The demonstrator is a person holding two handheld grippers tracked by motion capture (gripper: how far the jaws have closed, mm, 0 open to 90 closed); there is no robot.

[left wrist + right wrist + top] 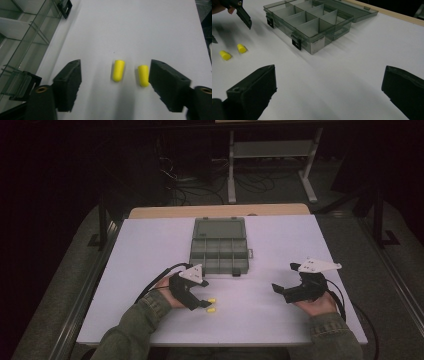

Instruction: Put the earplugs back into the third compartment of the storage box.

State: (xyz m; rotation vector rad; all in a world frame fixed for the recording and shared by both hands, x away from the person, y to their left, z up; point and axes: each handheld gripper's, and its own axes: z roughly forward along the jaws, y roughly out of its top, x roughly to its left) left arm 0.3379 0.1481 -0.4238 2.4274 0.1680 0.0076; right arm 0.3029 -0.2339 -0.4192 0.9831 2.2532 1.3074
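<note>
Earplugs (118,70) between wide-apart jaws of left hand-held gripper (115,82), one touching its right jaw.

A white table (150,250) is carrying a grey compartment box (220,251) with its lid (220,228) lying open and flat on the far side. Near the front edge, the left tool (204,303) is reaching in from the lower left, its jaws standing apart and pointing at two small yellow plugs (211,305) that are lying just beside its tips. The right tool (278,289) is sitting well apart on the right, held in a hand (316,306), with its jaws spread and pointing left. Green sleeves (150,312) are coming in from the bottom. Cables (200,187) are trailing across the dark floor beyond the table.
</note>
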